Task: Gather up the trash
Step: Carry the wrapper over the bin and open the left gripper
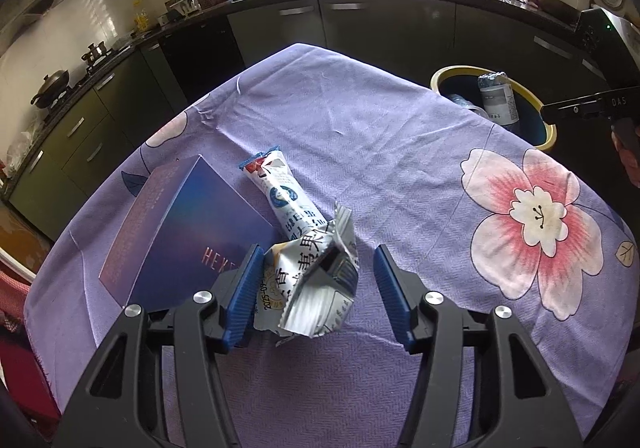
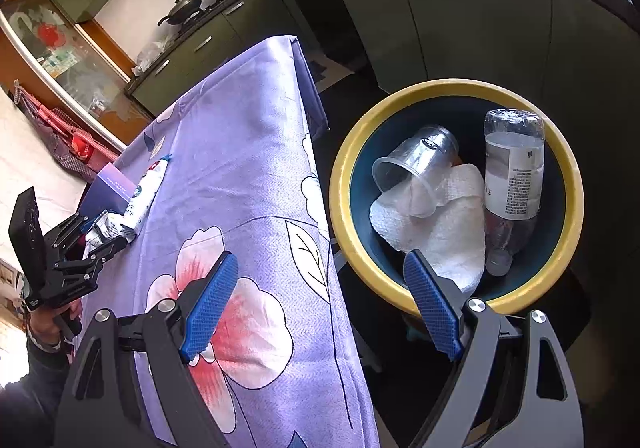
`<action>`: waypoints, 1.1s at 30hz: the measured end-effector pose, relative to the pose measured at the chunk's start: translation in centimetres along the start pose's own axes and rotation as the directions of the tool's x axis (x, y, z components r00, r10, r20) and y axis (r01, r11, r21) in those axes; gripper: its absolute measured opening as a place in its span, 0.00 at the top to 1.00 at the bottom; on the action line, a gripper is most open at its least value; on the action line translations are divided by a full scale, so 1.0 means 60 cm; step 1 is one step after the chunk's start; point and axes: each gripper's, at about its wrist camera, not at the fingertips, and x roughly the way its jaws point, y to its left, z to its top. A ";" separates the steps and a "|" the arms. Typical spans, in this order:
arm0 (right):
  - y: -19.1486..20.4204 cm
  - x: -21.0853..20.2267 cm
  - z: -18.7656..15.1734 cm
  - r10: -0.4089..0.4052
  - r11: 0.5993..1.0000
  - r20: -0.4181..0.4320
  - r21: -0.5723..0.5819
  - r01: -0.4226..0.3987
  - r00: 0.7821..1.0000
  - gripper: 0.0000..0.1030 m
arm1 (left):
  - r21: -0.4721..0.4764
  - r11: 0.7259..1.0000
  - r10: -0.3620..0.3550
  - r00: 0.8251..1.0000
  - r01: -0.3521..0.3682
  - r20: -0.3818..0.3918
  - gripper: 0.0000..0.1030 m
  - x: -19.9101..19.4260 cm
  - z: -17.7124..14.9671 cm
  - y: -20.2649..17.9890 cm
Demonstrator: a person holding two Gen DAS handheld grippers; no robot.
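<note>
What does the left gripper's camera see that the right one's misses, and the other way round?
Only the left wrist view shows the crumpled wrapper up close between the open left gripper. Only the right wrist view shows the plastic cup and white tissue inside the bin. Both show the purple box, the tube, the bottle and the floral tablecloth.

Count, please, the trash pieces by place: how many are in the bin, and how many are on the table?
In the bin: 3 (clear cup, white paper towel, plastic bottle)
On the table: 3 (purple box, white tube wrapper, crumpled silver wrapper between the open left claw fingers)
Total: 6
</note>
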 end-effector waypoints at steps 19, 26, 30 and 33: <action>-0.027 -0.030 -0.018 0.032 0.999 0.045 0.040 -0.034 0.998 0.18 | 0.073 0.996 -0.060 0.993 0.053 0.098 0.67 -0.113 0.044 -0.059; -0.065 -0.066 -0.036 0.034 0.996 0.091 0.083 -0.042 0.995 0.18 | 0.166 0.973 -0.183 0.975 0.161 0.127 0.67 -0.139 0.114 -0.129; -0.092 -0.107 -0.044 0.000 0.994 0.141 0.108 -0.015 0.990 0.18 | 0.255 0.940 -0.262 0.958 0.226 0.119 0.67 -0.110 0.174 -0.200; -0.113 -0.139 -0.056 -0.035 0.992 0.169 0.127 0.014 0.985 0.18 | 0.276 0.909 -0.347 0.934 0.313 0.084 0.67 -0.067 0.225 -0.248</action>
